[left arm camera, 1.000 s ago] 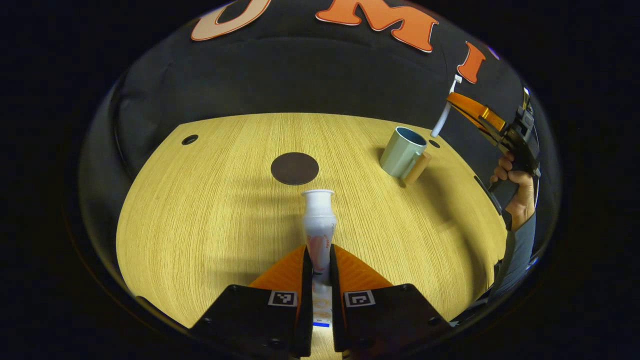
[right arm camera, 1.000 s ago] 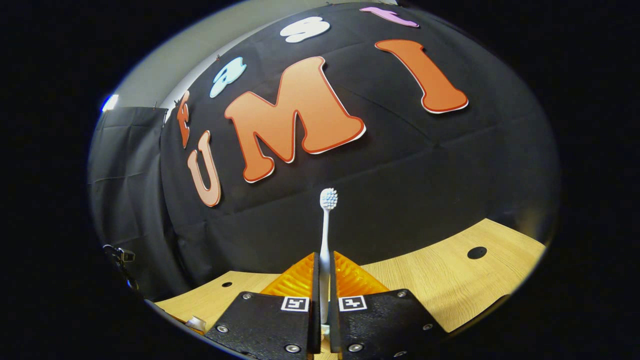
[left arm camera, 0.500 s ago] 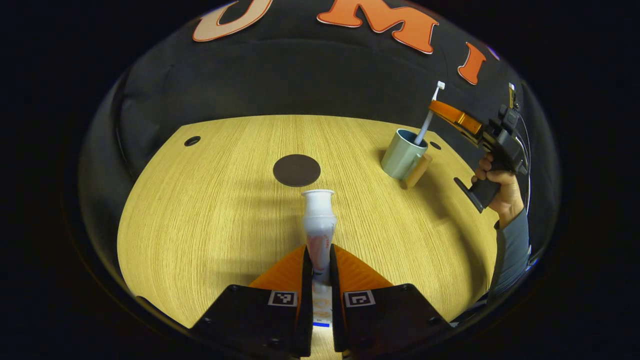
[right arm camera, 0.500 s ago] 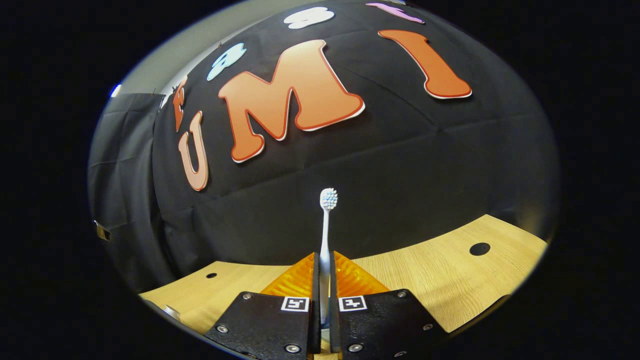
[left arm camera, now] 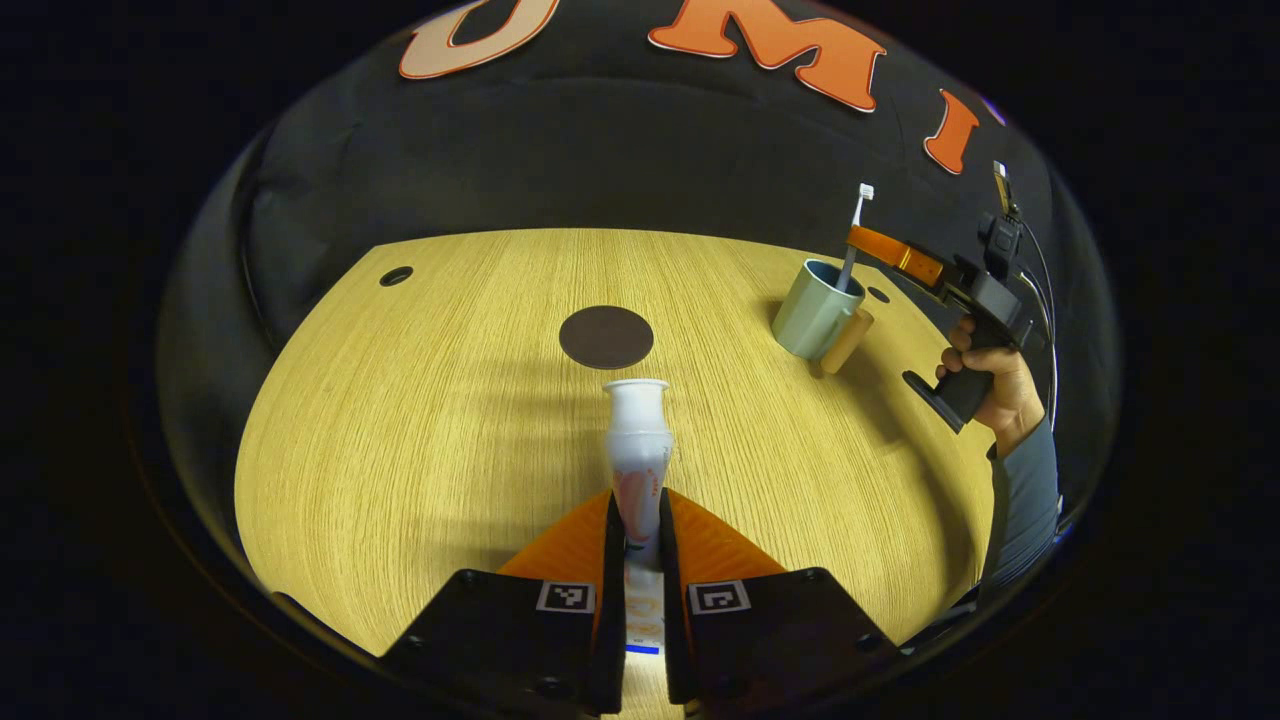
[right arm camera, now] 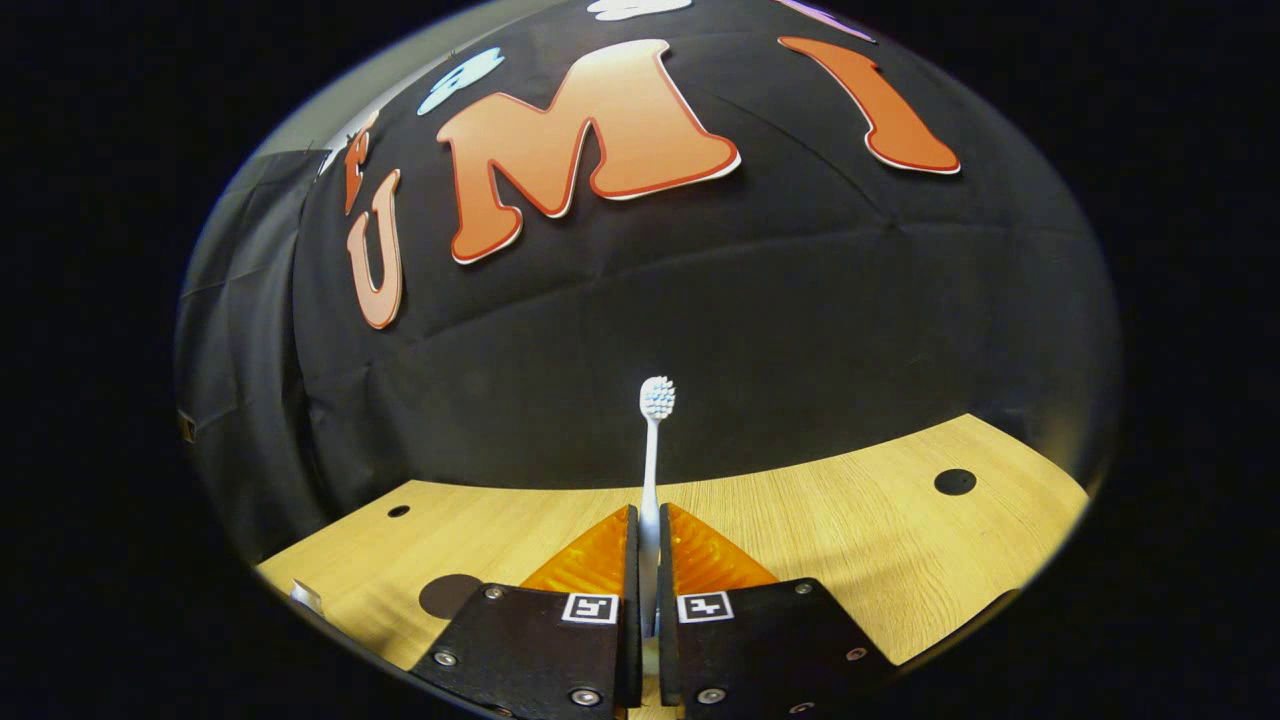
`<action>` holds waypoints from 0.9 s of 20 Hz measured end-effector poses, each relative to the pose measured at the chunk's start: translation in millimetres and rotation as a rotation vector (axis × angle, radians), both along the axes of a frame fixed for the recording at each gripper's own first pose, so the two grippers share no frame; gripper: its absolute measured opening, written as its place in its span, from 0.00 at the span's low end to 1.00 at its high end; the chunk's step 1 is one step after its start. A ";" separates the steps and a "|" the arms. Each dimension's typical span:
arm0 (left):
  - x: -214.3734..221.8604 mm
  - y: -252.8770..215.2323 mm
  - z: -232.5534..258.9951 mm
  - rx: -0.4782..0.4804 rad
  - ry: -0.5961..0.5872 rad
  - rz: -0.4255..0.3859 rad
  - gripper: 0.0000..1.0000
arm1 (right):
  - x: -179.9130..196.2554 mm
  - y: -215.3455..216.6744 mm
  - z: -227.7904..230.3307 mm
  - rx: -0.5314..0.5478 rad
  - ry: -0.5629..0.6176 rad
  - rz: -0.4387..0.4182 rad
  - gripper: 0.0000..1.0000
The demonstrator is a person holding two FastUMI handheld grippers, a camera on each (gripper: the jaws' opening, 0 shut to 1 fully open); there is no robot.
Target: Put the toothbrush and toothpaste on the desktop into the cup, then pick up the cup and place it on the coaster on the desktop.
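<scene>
Your left gripper point(left arm camera: 640, 535) clamps the white plastic toothpaste tube point(left arm camera: 637, 450) | your right gripper point(right arm camera: 648, 545) pinches the white toothbrush point(right arm camera: 652, 470), its lower end inside the pale green mug point(left arm camera: 815, 320) far right | round dark coaster point(left arm camera: 606, 337) centre of the desktop point(left arm camera: 420, 420)

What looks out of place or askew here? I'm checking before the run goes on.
Nothing stands out. The cup stands upright on the desktop, apart from the coaster. The right claw holds the toothbrush leaning into the cup; the left claw holds the toothpaste.
</scene>
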State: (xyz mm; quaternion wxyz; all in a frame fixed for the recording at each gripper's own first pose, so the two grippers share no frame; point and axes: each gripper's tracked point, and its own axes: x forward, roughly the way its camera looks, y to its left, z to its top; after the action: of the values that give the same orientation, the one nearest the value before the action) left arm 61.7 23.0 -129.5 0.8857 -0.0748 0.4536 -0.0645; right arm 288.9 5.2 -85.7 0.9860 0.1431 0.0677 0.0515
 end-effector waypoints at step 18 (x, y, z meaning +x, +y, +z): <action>-1.7 10.7 12.4 -0.002 -0.027 0.046 0.20 | -12.1 14.5 -34.8 -0.034 0.200 0.049 0.22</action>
State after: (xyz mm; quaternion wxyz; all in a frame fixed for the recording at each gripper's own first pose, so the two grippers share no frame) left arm 60.1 33.8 -117.1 0.8930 -0.0853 0.4396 -0.0454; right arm 276.8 19.7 -120.5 0.9751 0.1289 0.1701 0.0601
